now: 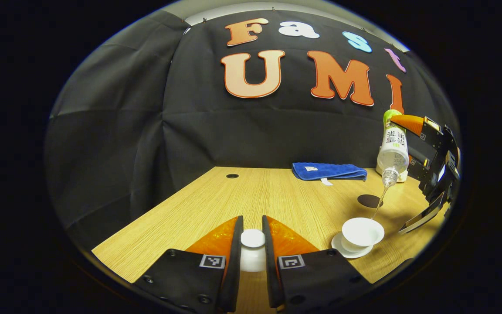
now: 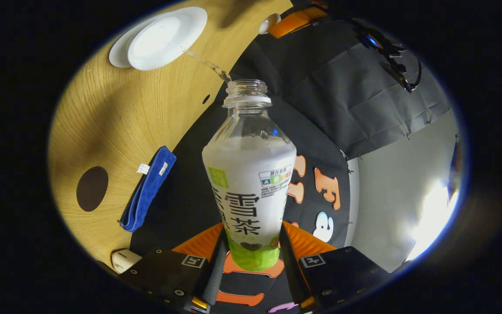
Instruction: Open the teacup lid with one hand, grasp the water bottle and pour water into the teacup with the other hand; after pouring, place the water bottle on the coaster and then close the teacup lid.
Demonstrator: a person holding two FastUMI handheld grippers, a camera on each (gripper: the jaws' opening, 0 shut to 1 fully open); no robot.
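Pouring from the tilted water bottle (image 2: 251, 174), the right hand-held gripper (image 2: 251, 257) clamps it above the teacup (image 1: 362, 232); the left hand-held gripper (image 1: 252, 244) grips the lid (image 1: 252, 249).

Tabletop (image 1: 251, 192) open left; towel (image 1: 329, 171) at rear wall.

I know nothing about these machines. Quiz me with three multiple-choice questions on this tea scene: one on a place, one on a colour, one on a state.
1. Where is the dark round coaster?
A. on the wooden table
B. under the teacup
C. on the cloth

2. What colour is the folded cloth?
A. red
B. blue
C. white

3. What state is the clear plastic water bottle in?
A. capped, upright
B. lying flat
C. tipped, pouring

Answers: 1 A, it lies bare on the table; 2 B, plainly blue; 3 C, a stream falls into the white teacup.
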